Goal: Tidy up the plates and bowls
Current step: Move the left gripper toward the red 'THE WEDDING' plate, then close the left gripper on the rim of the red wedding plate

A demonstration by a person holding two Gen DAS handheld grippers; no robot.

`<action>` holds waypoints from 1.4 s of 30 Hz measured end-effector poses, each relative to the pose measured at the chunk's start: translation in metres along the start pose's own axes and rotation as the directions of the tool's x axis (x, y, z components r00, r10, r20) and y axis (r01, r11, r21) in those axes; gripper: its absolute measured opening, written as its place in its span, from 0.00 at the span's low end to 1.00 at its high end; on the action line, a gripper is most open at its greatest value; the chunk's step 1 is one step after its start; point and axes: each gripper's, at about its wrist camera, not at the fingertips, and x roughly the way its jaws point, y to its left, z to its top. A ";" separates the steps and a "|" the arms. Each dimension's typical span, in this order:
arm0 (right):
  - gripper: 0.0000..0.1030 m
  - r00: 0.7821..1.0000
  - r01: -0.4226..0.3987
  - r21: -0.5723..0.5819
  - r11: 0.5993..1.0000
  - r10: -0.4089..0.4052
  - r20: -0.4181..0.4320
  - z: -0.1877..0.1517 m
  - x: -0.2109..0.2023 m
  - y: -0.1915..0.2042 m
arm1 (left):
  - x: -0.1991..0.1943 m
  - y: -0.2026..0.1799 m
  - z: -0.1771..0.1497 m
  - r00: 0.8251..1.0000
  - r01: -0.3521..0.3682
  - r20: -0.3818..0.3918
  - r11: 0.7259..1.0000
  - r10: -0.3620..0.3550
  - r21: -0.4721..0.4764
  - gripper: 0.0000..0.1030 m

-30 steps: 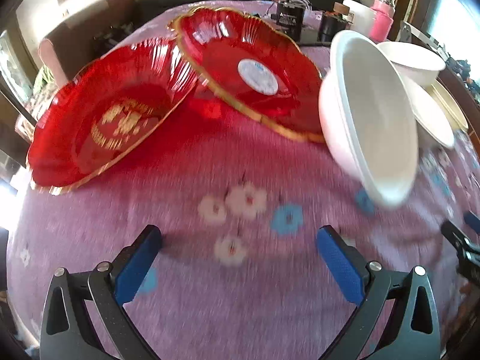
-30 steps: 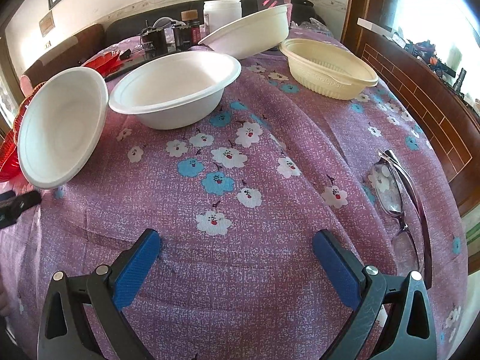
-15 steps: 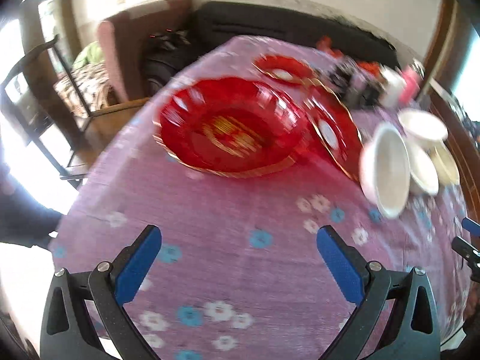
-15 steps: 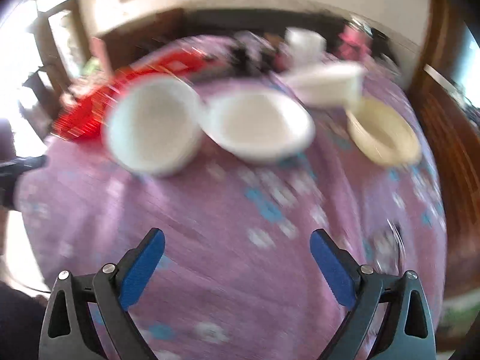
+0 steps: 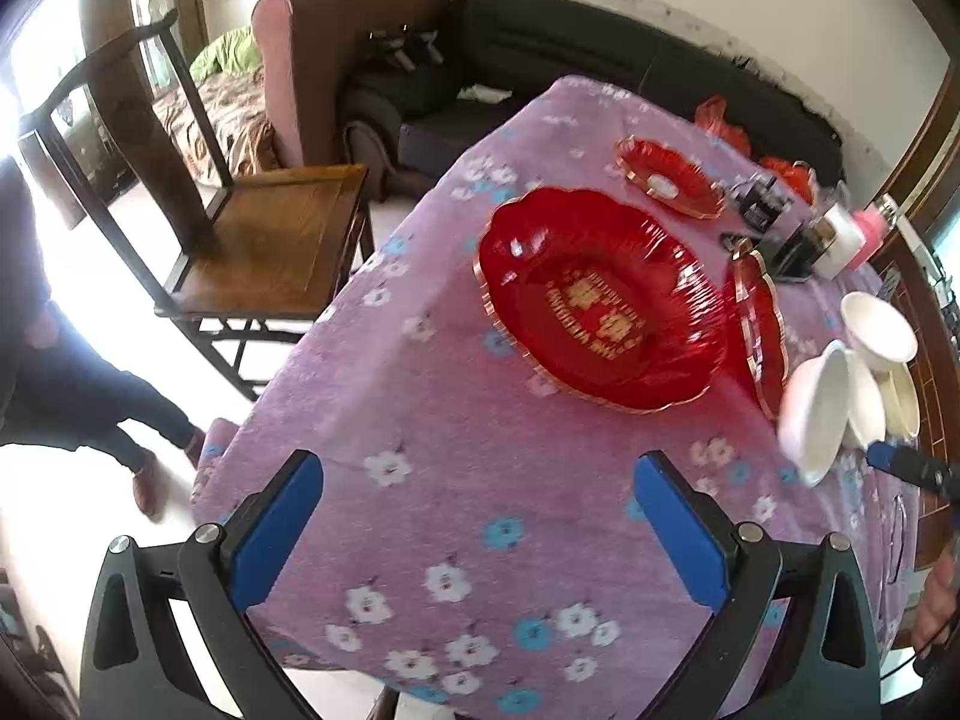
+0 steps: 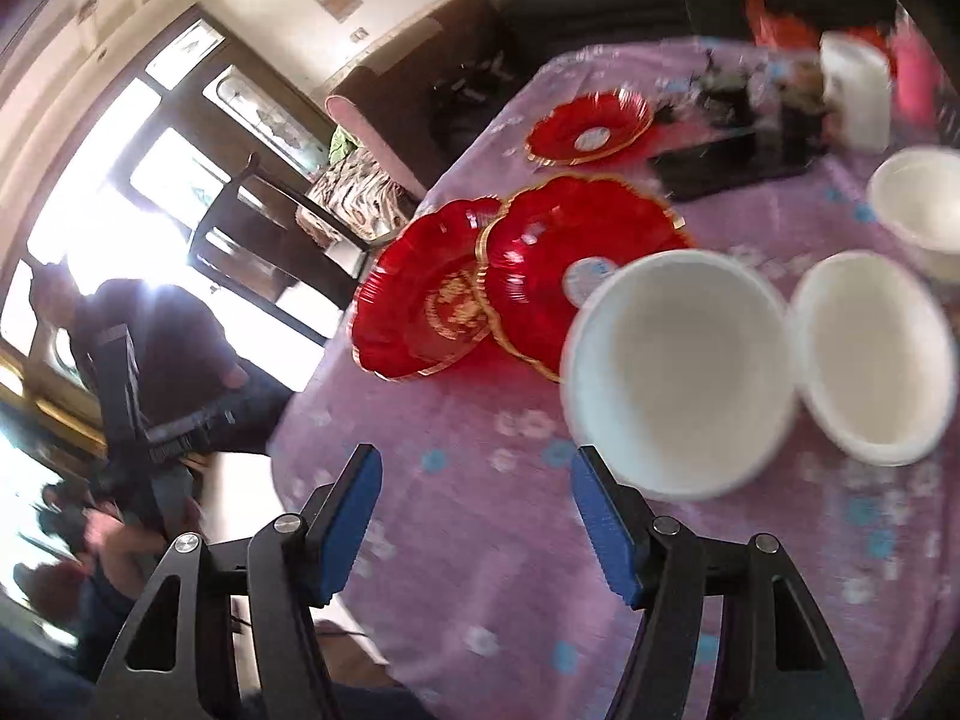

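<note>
Three red gold-rimmed plates lie on the purple flowered tablecloth (image 5: 456, 480): a large one (image 5: 600, 300), a second (image 5: 757, 330) overlapping its right edge, and a small one (image 5: 669, 177) farther back. White bowls (image 5: 819, 411) stand to their right. My left gripper (image 5: 474, 516) is open and empty, high above the table's near corner. My right gripper (image 6: 474, 516) is open and empty, just in front of the nearest white bowl (image 6: 678, 372). A second white bowl (image 6: 870, 354), a third (image 6: 918, 204) and the overlapping red plates (image 6: 432, 306) show there too.
A wooden chair (image 5: 252, 240) stands left of the table, with an armchair and a dark sofa (image 5: 600, 54) behind. Bottles and a white jar (image 6: 852, 90) crowd the table's far end. A person in dark clothes (image 6: 162, 348) is at the left.
Both grippers have pulled back and risen; the table looks smaller and farther. The right gripper has swung left, so the red plates now show in its view. Both stay open.
</note>
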 end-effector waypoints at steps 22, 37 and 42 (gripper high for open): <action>0.23 0.997 0.063 0.322 0.945 -0.046 -0.059 0.036 0.099 0.002 | 0.081 -0.010 0.133 0.991 0.094 -0.116 0.968 -0.068 0.232 1.00; 0.23 0.993 0.116 0.400 0.909 -0.093 -0.078 0.041 0.129 -0.010 | 0.165 -0.036 0.183 0.971 0.178 -0.216 0.923 -0.107 0.340 1.00; 0.23 0.989 0.143 0.406 0.903 -0.118 -0.085 0.041 0.135 -0.016 | 0.192 -0.049 0.184 0.970 0.143 -0.239 0.915 -0.053 0.377 0.51</action>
